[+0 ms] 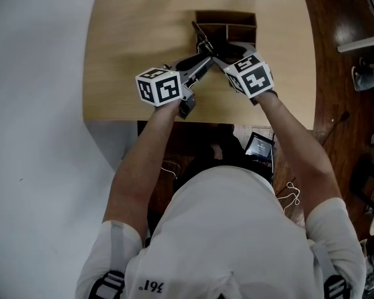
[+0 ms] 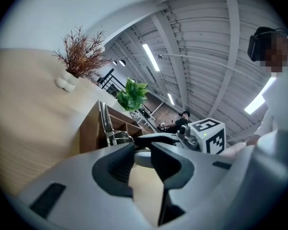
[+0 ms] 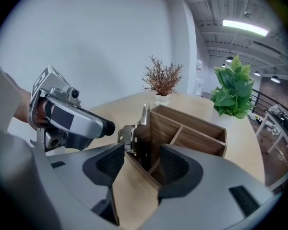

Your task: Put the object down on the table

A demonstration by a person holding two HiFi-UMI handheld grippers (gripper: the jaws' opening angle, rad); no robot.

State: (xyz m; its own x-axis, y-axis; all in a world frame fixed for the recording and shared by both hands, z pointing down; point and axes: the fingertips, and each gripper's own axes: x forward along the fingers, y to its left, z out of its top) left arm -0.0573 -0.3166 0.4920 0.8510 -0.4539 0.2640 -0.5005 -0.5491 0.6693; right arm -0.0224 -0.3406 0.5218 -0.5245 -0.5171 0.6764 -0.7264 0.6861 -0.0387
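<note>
Print on the white shirt [image 1: 151,286], upside down, seemingly 361; black-and-white square patterns on each tool's cube [image 1: 159,86]. Pale wood-grain worktop [image 1: 131,48] between grey floor [image 1: 31,104] off its left edge and dark wooden floor [image 1: 336,17] off its right; white wall [image 3: 101,42] and ribbed ceiling [image 2: 197,42] with strip lights. Dry twigs in a white vase [image 2: 72,75] and a green plant [image 2: 132,95] by the far edge. Dark wooden box [image 3: 201,145] with compartments, right of the middle. Metal utensil [image 3: 126,134], silvery, a riveted bracket with a slim upright strip, against the box's near left corner, touching its wall; whether resting on the worktop, unclear. Left tool [image 2: 143,166] open, only bare worktop between its jaws. Right tool [image 3: 140,164] open too, aimed at that corner, gripping nothing.
</note>
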